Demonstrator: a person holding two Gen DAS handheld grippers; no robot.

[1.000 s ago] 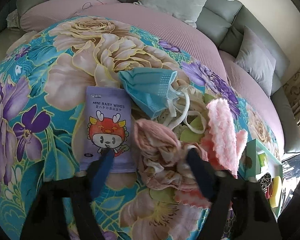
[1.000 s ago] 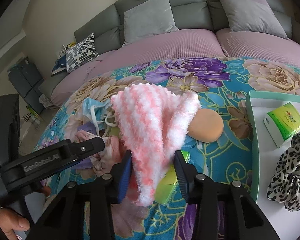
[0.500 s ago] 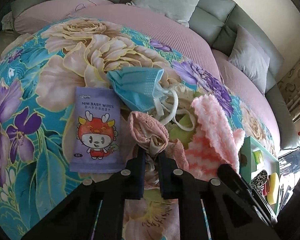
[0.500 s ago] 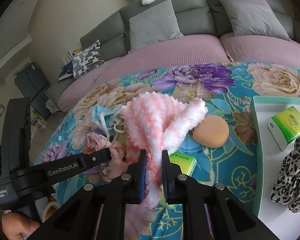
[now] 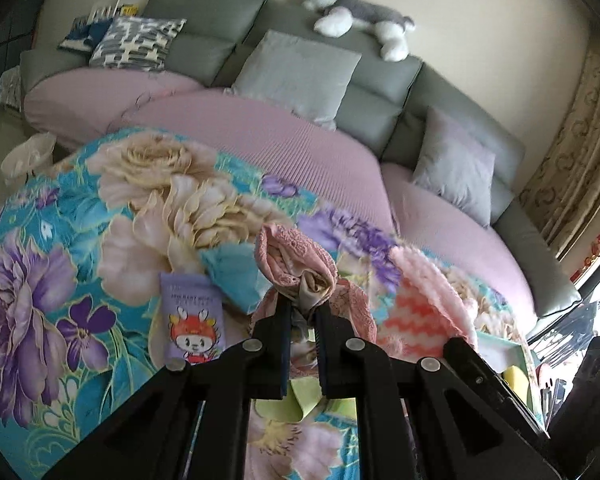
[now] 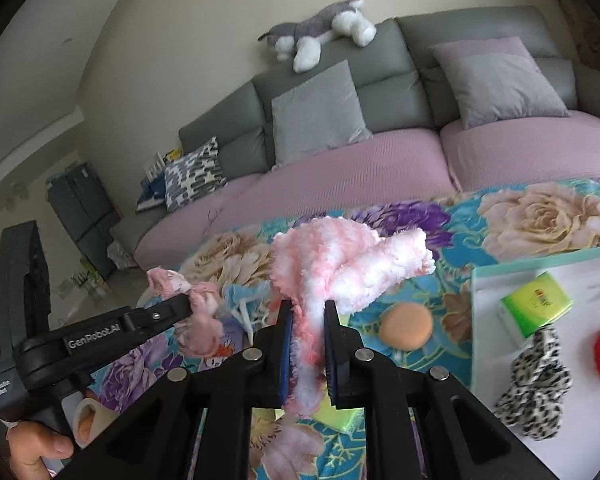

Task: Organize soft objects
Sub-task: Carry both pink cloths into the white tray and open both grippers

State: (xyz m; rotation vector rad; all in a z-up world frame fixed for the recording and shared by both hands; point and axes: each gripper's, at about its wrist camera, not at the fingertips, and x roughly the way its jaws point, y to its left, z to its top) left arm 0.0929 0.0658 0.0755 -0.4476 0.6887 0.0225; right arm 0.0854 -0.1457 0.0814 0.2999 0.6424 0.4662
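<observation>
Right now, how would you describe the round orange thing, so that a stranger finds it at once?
Find the flowered blanket spread before the grey sofa. On it, just left of the white tray, lies the orange sponge, beside the pink fluffy cloth that the right gripper holds. It is the only smooth, plain, egg-shaped thing among crumpled fabrics.

Between the right tongs (image 6: 308,316), a pink-and-white striped towel (image 6: 340,264); right of them, a leopard-print scrunchie (image 6: 534,384); beyond them, a turquoise floral cloth (image 6: 540,216).
</observation>
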